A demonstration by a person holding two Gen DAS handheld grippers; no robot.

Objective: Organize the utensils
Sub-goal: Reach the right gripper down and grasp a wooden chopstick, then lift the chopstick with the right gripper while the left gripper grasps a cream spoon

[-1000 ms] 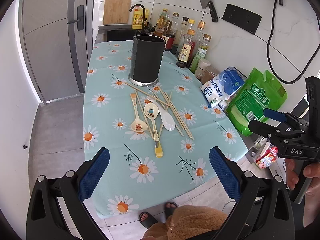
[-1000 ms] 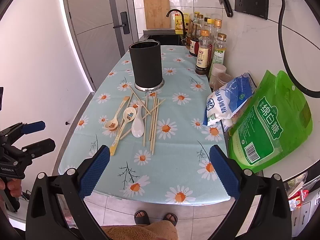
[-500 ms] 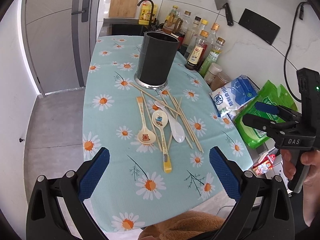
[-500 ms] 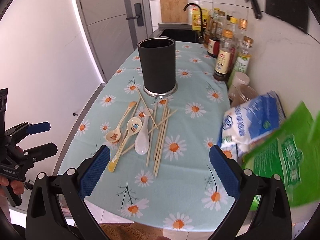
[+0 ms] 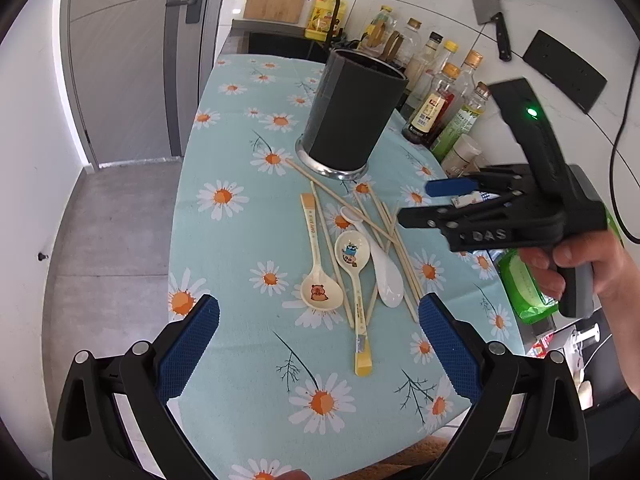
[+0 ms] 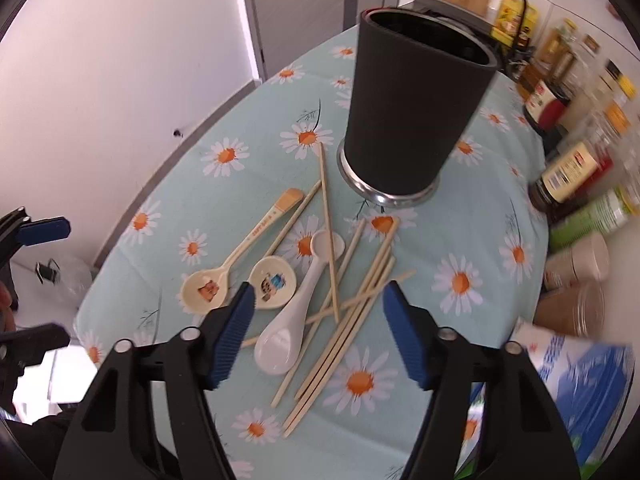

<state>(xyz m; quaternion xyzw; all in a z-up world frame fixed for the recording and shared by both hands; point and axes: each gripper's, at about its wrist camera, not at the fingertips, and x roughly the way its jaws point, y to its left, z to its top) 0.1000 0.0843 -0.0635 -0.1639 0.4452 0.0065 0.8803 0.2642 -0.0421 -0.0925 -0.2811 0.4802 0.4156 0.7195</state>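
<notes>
Right gripper (image 6: 318, 330) wide open and empty above the white spoon (image 6: 286, 330) and chopsticks (image 6: 352, 312), left gripper (image 5: 318, 344) likewise open, empty

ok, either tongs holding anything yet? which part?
Nothing held. Left tongs and right tongs are both open and empty; spoons and chopsticks lie loose on the table.

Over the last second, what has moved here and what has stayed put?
The right gripper has swung in over the chopsticks and white spoon, its jaws open and holding nothing. The left gripper has also come closer, open and empty. The spoons, chopsticks and black holder lie as before; nothing was picked up.
</notes>
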